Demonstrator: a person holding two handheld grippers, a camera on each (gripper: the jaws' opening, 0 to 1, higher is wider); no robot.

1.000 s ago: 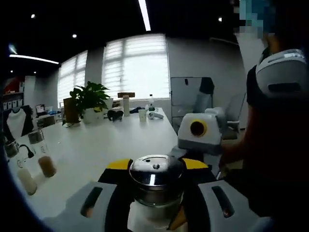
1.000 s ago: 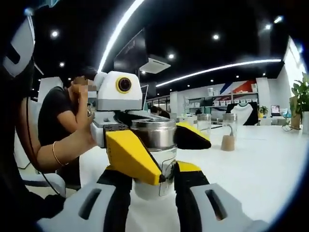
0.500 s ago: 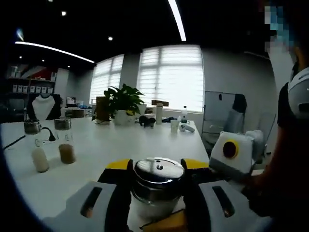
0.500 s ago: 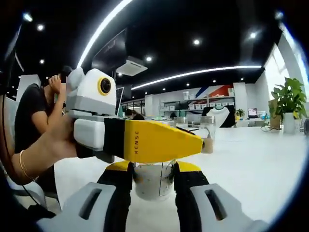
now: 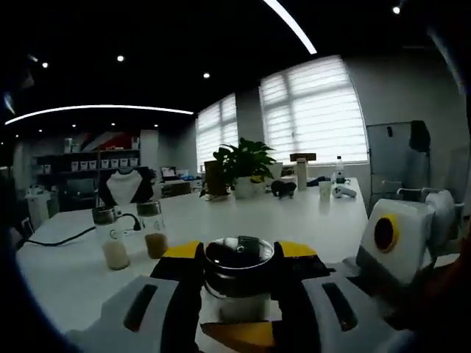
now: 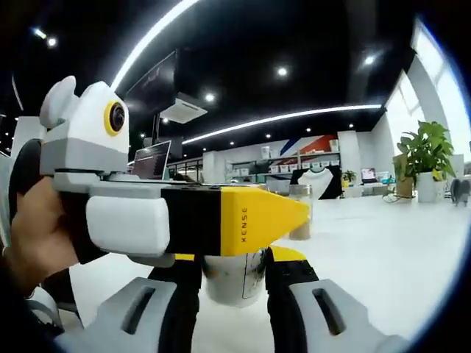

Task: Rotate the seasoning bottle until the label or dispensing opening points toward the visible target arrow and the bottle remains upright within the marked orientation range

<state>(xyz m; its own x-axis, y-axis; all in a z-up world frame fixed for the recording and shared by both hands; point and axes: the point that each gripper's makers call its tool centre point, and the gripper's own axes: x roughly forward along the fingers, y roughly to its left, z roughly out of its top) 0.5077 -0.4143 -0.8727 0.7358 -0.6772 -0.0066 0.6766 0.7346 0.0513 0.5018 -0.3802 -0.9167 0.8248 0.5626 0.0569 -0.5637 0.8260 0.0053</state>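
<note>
Two grippers meet on one seasoning bottle, which stands upright on the white worktop. The left gripper has its yellow-tipped jaws closed on the bottle just under the shiny metal lid, one jaw on each side of it. In the right gripper view, the right gripper has its black jaws against the glass lower down on the same bottle, gripping it near the base, while the left gripper crosses above, held in a person's hand. My guess is that one pair steadies the bottle and the other turns it, so it spins in place without tipping; which pair does which I cannot tell.

Beyond the bottle and off to its left in the left gripper view, two other glass jars stand close together, one with pale contents, one with brown. They are well apart from the bottle and should not get in the way. Farther behind the bottle sits a potted plant near the windows, with small clutter beside it.

No target arrow or orientation marking is visible to me on the worktop, and the bottle's label is hard to read: only a thin dark outline shows on the glass in the right gripper view. So how far the turn has got is unclear. The main risk seems to be the two grips working against each other and tilting the bottle off its base.
</note>
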